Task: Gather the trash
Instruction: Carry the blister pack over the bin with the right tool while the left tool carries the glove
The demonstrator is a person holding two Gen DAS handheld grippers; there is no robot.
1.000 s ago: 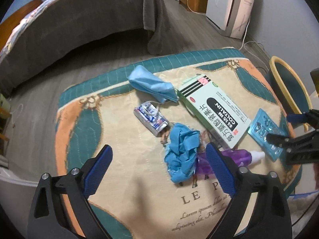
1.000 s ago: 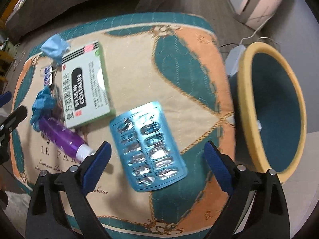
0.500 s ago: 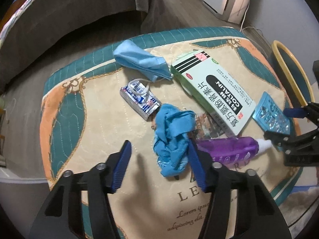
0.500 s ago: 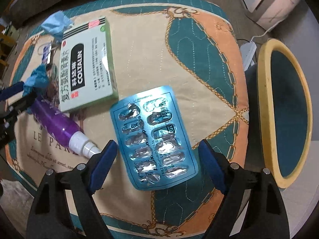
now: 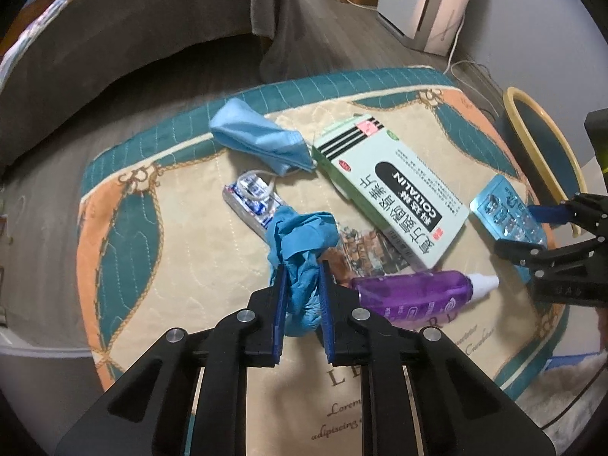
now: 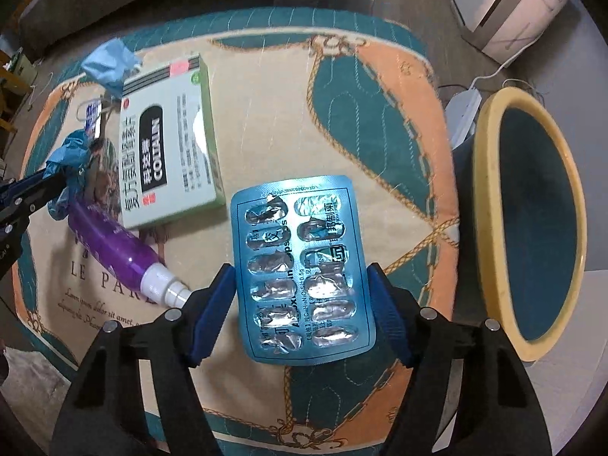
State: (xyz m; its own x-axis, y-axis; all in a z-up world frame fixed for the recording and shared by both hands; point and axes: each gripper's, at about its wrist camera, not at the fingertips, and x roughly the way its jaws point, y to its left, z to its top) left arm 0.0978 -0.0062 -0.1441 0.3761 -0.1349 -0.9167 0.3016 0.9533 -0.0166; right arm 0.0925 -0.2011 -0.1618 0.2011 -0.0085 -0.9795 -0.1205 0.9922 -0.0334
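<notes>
My left gripper (image 5: 302, 268) points down at a crumpled blue glove (image 5: 304, 231) on the patterned cloth (image 5: 182, 266). Its jaws are closing and the pads pinch the glove's lower part. In the right wrist view a blue blister pack (image 6: 300, 266) lies flat between the fingers of my right gripper (image 6: 301, 269). Those jaws are closing too, and their pads stand at the pack's two long edges. Other trash lies around: a green-white medicine box (image 5: 391, 190), a purple bottle (image 5: 414, 292), a blue face mask (image 5: 258, 140) and a foil wrapper (image 5: 250, 201).
A yellow-rimmed teal bin (image 6: 490, 190) stands just off the cloth's right edge. A white appliance (image 6: 509, 3) and cables sit on the floor beyond it. A grey covered bed or sofa (image 5: 133, 30) runs along the far side.
The left jaws came in from wide apart and now squeeze the blue glove. The right jaws narrowed around the blister pack, which now fills the gap between them.
</notes>
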